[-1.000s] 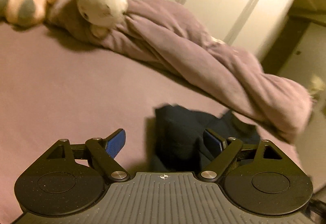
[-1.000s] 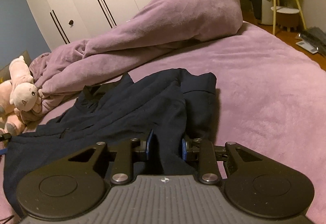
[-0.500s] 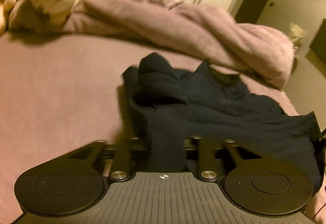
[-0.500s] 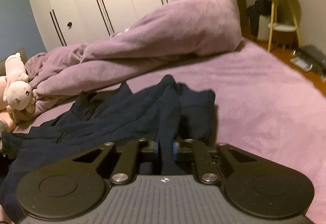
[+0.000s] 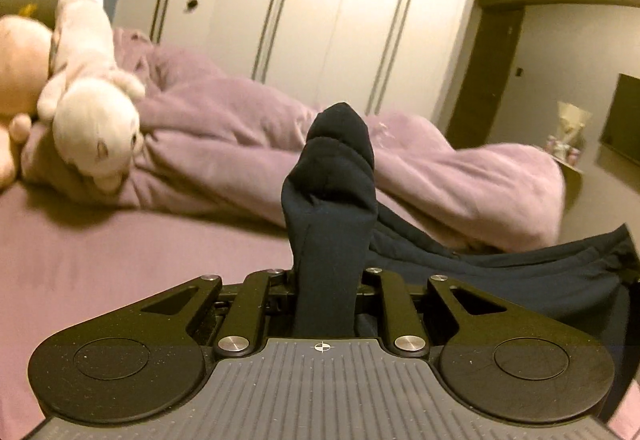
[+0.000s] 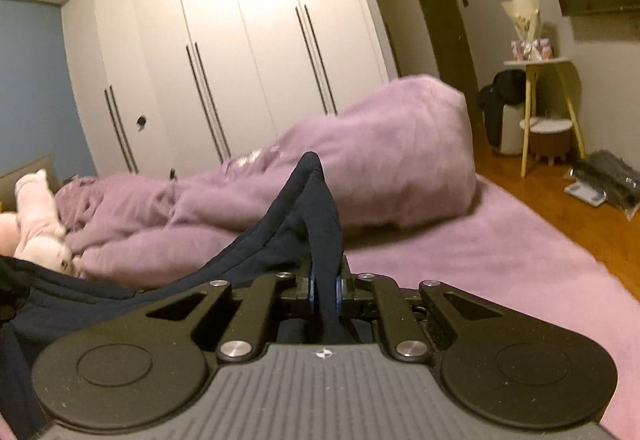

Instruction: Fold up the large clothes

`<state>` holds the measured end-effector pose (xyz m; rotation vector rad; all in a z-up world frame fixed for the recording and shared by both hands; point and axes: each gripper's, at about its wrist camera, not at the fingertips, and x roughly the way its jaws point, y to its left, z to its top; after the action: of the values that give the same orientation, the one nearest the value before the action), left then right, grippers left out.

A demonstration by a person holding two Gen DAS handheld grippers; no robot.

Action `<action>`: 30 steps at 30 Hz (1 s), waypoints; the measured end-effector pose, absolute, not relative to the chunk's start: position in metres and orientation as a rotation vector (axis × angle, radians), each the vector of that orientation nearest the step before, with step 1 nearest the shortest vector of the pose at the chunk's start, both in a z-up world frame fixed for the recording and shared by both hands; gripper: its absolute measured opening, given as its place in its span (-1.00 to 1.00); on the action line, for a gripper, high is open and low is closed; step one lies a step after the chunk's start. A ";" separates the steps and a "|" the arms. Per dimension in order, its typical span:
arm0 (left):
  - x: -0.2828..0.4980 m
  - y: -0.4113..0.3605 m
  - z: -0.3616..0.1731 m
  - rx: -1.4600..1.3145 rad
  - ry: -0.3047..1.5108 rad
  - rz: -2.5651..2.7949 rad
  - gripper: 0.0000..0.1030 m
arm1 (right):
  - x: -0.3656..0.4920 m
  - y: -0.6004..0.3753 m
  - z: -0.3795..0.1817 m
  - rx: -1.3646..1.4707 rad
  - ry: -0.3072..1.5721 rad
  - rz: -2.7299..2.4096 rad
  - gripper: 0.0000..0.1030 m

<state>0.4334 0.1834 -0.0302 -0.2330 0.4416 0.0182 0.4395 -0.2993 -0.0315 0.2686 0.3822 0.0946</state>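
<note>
On the purple bed (image 5: 120, 260) (duvet behind), both grippers (image 5: 326, 280) (image 6: 325, 288) clamp the navy garment (image 5: 332, 200).

1. The left gripper (image 5: 325, 280) has a grey ribbed housing with a small crosshair mark at its front edge.
2. Two matte black rounded lobes carry recessed discs; black linkage bars end in silver screws.
3. The right gripper (image 6: 325, 288) looks identical, with blue pads (image 6: 311, 286) showing.

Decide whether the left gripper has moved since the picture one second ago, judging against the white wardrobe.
Yes. The left gripper has risen and tilted up: the white wardrobe now fills the upper view, and the jaws are shut on the dark garment instead of open above the bed.
</note>
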 end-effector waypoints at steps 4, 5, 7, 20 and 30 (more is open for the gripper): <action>0.484 0.174 -0.041 -0.195 0.444 0.097 -0.64 | 0.496 -0.283 -0.025 0.226 0.386 0.054 -0.84; 0.497 0.171 -0.050 -0.174 0.454 0.119 -0.60 | 0.507 -0.279 -0.028 0.211 0.390 0.043 -0.84; 0.516 0.165 -0.071 -0.157 0.480 0.161 -0.56 | 0.531 -0.269 -0.040 0.163 0.408 0.014 -0.83; 0.493 0.164 -0.116 -0.247 0.482 0.173 0.60 | 0.543 -0.241 -0.092 0.423 0.406 0.068 -0.11; 0.538 0.100 -0.165 -0.085 0.511 0.183 0.67 | 0.567 -0.138 -0.179 0.179 0.610 0.303 -0.20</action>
<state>0.5382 0.0997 -0.1652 -0.0848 0.5109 0.1828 0.5667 -0.1376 -0.1788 0.1794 0.6099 0.3029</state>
